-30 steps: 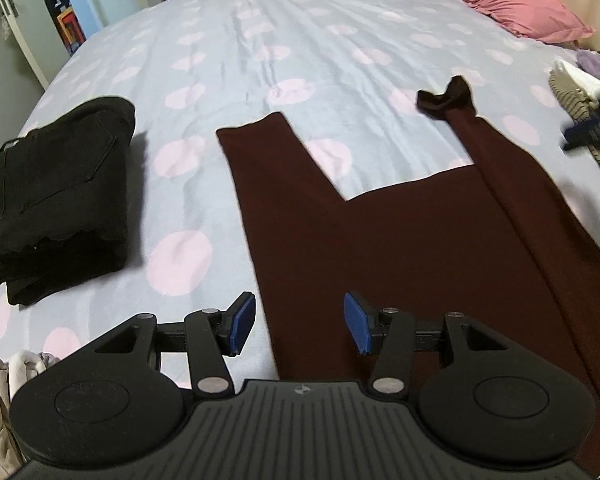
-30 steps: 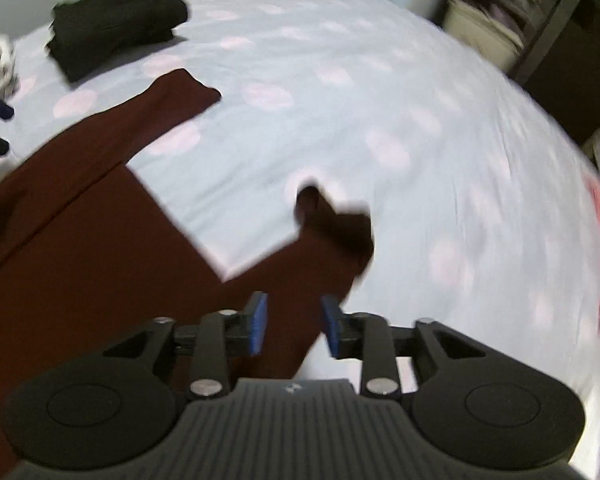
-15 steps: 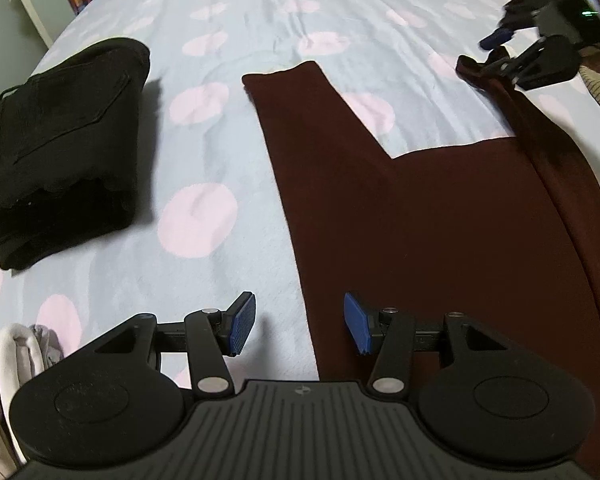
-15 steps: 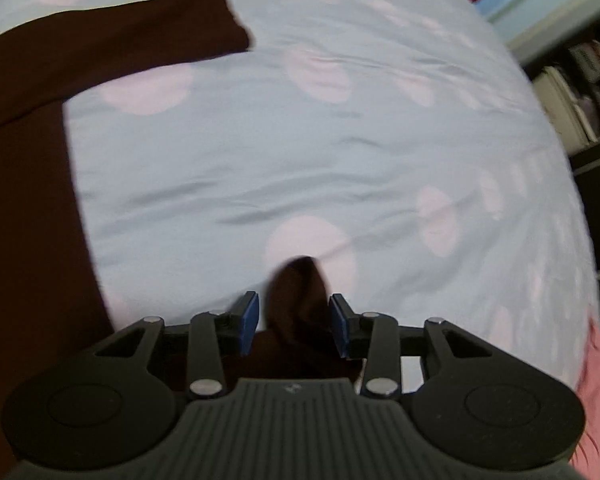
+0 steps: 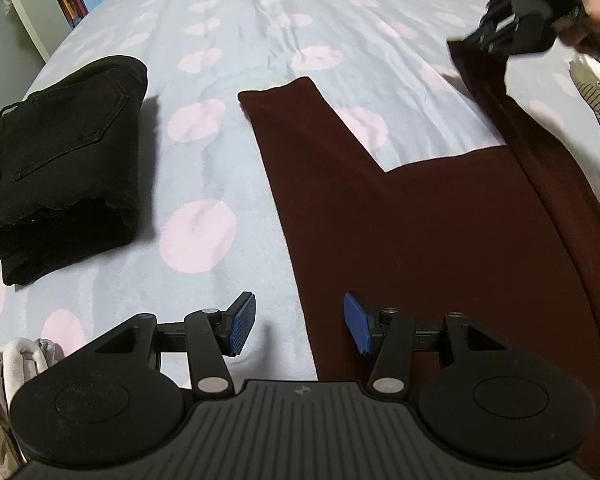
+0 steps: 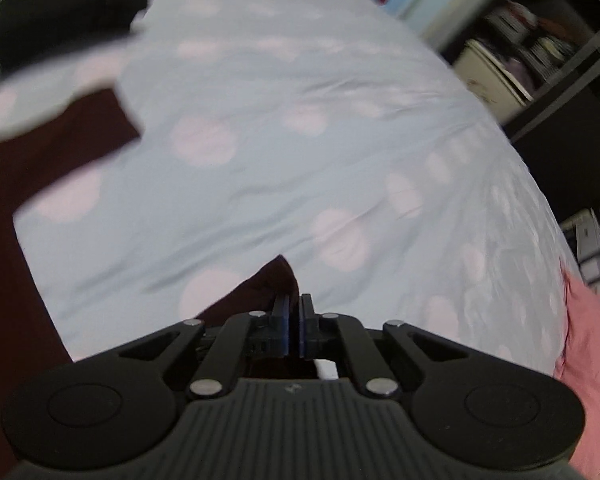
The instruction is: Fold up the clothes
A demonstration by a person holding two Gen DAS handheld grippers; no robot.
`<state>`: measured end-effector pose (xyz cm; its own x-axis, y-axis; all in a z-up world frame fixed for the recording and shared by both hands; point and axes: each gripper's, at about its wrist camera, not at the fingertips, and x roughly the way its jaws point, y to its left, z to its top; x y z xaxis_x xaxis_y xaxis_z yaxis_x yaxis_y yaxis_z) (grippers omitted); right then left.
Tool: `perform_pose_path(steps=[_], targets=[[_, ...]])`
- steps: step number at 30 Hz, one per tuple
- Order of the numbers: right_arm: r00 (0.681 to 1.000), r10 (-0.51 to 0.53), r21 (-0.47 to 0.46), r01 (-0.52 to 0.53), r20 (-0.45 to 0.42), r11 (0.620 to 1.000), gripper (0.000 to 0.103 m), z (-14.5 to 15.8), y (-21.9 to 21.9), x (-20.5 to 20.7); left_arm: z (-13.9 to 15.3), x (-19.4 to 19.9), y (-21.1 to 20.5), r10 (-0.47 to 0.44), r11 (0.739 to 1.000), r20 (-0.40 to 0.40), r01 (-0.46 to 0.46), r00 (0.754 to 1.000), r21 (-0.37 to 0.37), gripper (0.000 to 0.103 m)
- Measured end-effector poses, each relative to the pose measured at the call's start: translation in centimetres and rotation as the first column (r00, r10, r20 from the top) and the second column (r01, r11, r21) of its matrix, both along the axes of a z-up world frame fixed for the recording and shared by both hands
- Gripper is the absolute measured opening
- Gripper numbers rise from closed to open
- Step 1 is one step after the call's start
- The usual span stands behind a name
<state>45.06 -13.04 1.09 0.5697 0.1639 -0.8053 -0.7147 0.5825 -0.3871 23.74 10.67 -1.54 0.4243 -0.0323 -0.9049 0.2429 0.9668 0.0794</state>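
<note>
One dark maroon knit sweater [image 5: 440, 240] and one folded black garment [image 5: 60, 168] at nine o'clock lay on the dotted pale-blue bed [image 5: 228, 40]. The left gripper [image 5: 300, 326] hung released over the sweater's edge; the right gripper [image 6: 294, 320] was clenched on a sleeve tip [image 6: 268, 284].

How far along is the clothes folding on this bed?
Done: a black garment sits folded on the bed. In hand: the maroon trousers lie flat, and the right tool is shut on one leg's end; the left tool hangs open over the waist edge. Left: all the trousers' folds, plus other clothes at the edges.
</note>
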Motion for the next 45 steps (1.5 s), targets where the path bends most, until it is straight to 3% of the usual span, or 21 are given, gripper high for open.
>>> perform_pose_path(steps=[4,9,16,26,31,39,42,44,45], targets=[[0.999,0.031,0.031,-0.03,-0.031,0.999,0.005,2.2,-0.9,-1.7,0.1,0.1,-0.1,0.003,1.0,0.005,-0.003,1.0,0.006,0.047],[0.996,0.072,0.015,-0.071,-0.061,0.997,0.005,2.8,-1.7,-5.6,0.4,0.1,-0.4,0.008,1.0,0.016,-0.008,1.0,0.012,0.047],[0.995,0.092,0.044,-0.09,-0.049,0.995,0.005,2.9,-3.2,-14.3,0.6,-0.2,-1.2,0.005,0.999,0.026,-0.006,1.0,0.031,0.047],[0.992,0.123,0.018,-0.122,-0.036,0.992,0.005,-0.4,-3.6,-22.8,0.2,-0.5,-2.1,-0.018,0.998,0.025,0.016,1.0,0.062,0.047],[0.993,0.103,0.024,-0.102,-0.051,0.994,0.005,-2.4,-3.3,-25.2,0.1,-0.4,-2.3,-0.017,0.998,0.026,0.015,1.0,0.066,0.047],[0.991,0.113,-0.049,-0.117,-0.078,0.992,0.006,-7.1,-3.3,-27.5,-0.1,-0.6,-2.6,-0.028,0.996,0.025,0.026,0.999,0.08,0.047],[0.99,0.117,-0.073,-0.123,-0.079,0.99,0.011,-8.1,-3.7,-28.1,-0.2,-0.5,-2.6,-0.027,0.996,0.026,0.025,0.999,0.084,0.047],[0.99,0.103,-0.05,-0.108,-0.097,0.993,0.03,-7.9,-4.1,-28.4,-0.2,-0.5,-2.7,-0.026,0.996,0.028,0.023,0.999,0.087,0.047],[0.99,0.094,-0.028,-0.098,-0.105,0.995,0.033,-7.6,-4.4,-28.5,-0.2,-0.5,-2.8,-0.027,0.996,0.028,0.024,0.999,0.087,0.047]])
